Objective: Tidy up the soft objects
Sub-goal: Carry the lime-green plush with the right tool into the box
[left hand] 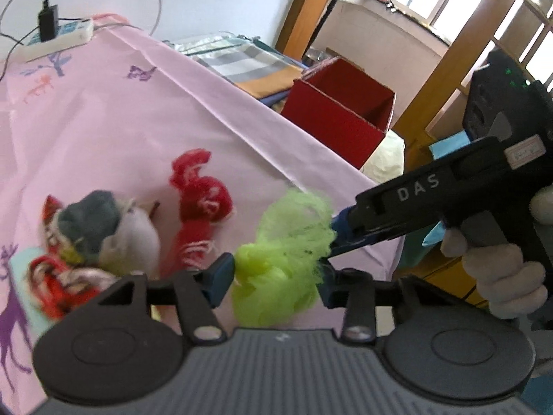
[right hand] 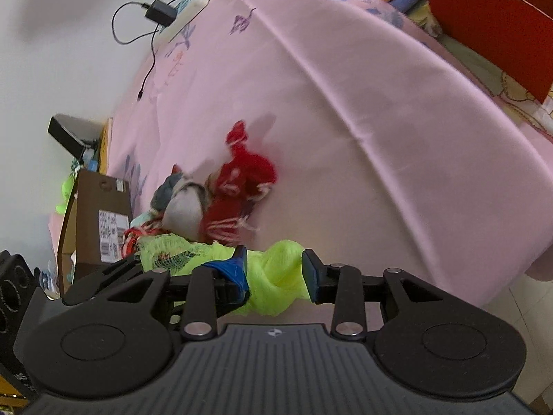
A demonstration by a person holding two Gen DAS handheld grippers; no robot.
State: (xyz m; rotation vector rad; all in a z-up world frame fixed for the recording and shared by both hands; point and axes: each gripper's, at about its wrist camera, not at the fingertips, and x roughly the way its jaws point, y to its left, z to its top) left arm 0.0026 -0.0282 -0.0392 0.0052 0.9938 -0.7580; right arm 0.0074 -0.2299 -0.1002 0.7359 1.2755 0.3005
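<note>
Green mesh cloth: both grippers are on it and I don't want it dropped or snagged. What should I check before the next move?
1. Left gripper on the green mesh cloth: both pads touch it, ok.
2. Right gripper grip: the cloth is between its fingers, but firmness cannot be told.
3. Cloth free of the pile: its frayed edge lies against the red yarn bundle, cannot tell if it is snagged.
4. Red knitted toy apart from the cloth: ok.
5. Red box upright, top open: ok.
</note>
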